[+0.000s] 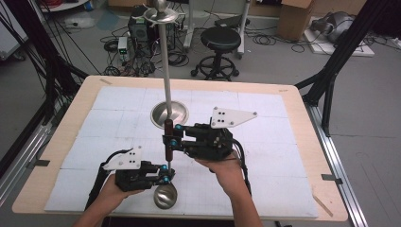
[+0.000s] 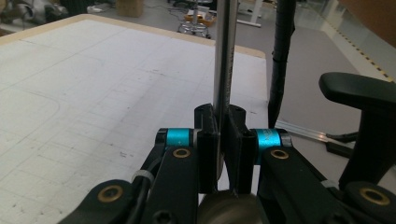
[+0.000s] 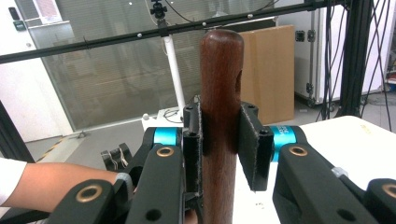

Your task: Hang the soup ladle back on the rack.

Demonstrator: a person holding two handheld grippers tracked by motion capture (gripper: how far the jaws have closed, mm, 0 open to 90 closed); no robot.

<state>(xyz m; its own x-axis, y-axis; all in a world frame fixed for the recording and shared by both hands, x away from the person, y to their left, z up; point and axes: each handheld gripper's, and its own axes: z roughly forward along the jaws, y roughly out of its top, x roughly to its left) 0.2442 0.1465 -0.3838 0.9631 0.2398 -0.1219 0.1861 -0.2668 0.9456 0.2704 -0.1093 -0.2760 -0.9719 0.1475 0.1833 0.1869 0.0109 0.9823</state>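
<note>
The left gripper (image 1: 164, 176) was clamped on the thin steel shaft of a ladle (image 1: 165, 195), just above its rounded, polished bowl, which hung near the front edge of the tabletop (image 1: 75, 113). That smooth metal could slide or twist between the pads if either hand pulled off-line. Beyond the ladle's bowl, the right gripper (image 1: 170, 137) was closed on the ladle's dark, round-ended wooden handle (image 3: 220, 116) — varnished, so also slippery. Further back stood a steel pole (image 1: 167, 61) on a domed base; swinging the ladle could knock it.
</note>
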